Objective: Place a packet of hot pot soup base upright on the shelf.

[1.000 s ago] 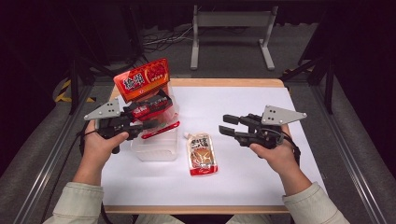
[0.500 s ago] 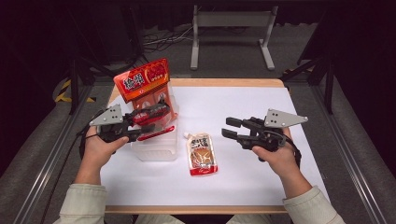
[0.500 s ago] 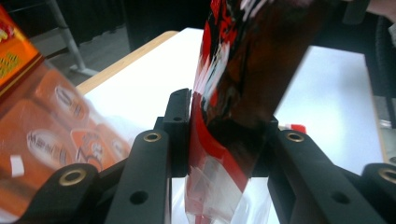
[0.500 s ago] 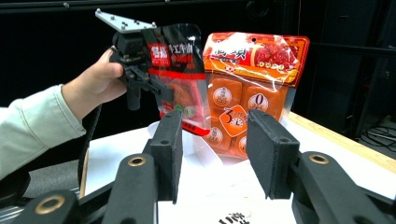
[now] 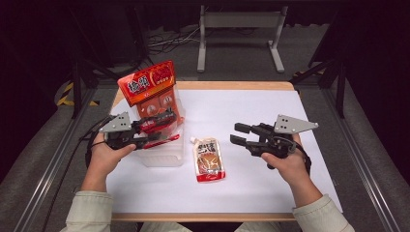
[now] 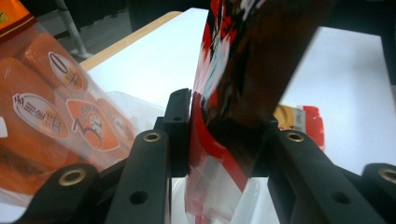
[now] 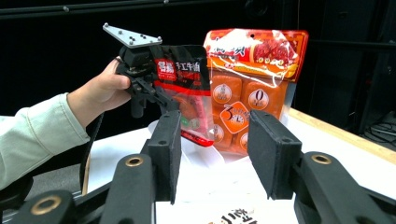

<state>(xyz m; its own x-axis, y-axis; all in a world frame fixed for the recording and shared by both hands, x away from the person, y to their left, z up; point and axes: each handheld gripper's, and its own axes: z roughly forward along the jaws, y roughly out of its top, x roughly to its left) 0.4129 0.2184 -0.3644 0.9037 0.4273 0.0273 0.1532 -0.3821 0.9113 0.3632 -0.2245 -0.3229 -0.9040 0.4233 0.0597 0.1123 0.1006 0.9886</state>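
A dark red-and-black glossy plastic packet point(image 6: 229, 84) hangs over the clear plastic tub point(image 5: 162, 152), clenched between the left gripper's point(image 5: 153, 126) jaws. The right gripper point(image 5: 240, 134) (jaws just widening, nothing between them) hovers above the white tabletop point(image 5: 251, 106).

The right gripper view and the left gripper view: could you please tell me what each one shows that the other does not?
The right gripper view alone shows the left gripper, the hand holding it, and the red-and-black packet's printed front. The left gripper view alone shows its jaws pressed on that packet, and part of a yellow-and-red pouch on the table. Both show the packet and the orange bag.
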